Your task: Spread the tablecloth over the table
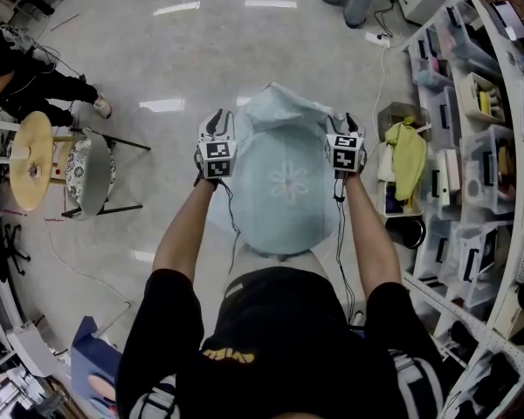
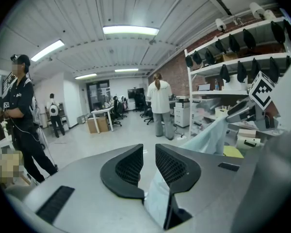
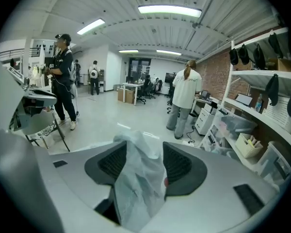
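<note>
One tablecloth, in left tongs, right tongs

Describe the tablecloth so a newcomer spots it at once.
Look left of the shelving, over the floor. The tablecloth hangs between the left gripper and right gripper. It is pale blue with a flower print, unlike the yellow cloth nearby.

The tablecloth was pale mint blue, with a faint white flower printed at its middle. The left tongs and right tongs were grey-bodied with black, mesh-patterned pads, and each carried a cube of black-and-white squares. The person's shirt was black with yellow lettering. A yellow cloth lay by the white shelves. The floor was glossy pale grey.
</note>
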